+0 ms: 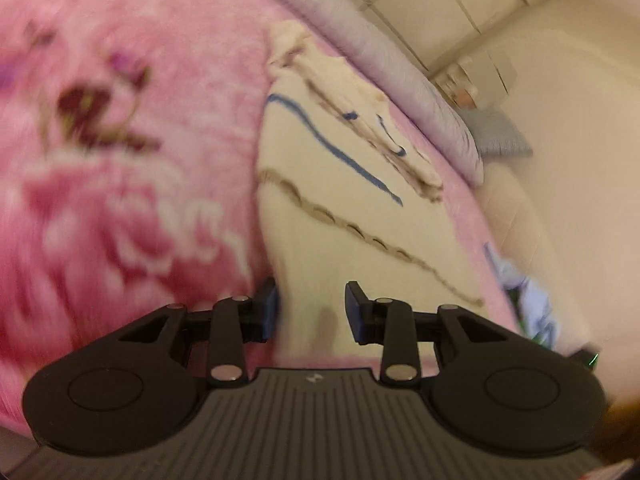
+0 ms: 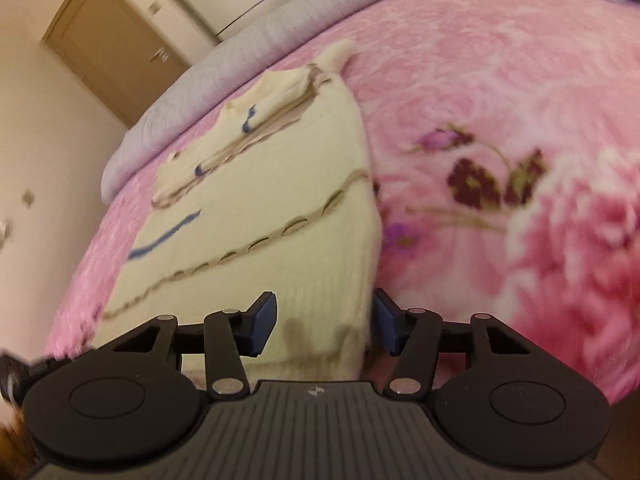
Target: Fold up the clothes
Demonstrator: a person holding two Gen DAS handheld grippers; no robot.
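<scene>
Lengthwise, the cream knitted sweater (image 1: 352, 216) runs away from both tongs along the pink floral blanket (image 1: 120, 184); left gripper (image 1: 311, 312) and right gripper (image 2: 324, 326) each straddle its near hem, jaws part-open, gripping nothing yet.

Home bedroom. Bed (image 2: 460, 60) under pink floral plush blanket (image 1: 120, 160), lilac quilt (image 1: 360, 56) along far edge. Brown panelled door (image 2: 108, 52) with handle, cream walls, pale wardrobe fronts (image 1: 440, 4) behind. Cream knit garment (image 2: 260, 200) laid flat on the blanket.

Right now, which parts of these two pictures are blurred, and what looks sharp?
Left wrist view: the pink floral blanket smears with motion, while the black claw stays crisp. Right wrist view: the blanket's right side blurs and the cream knitted sweater is soft.
</scene>
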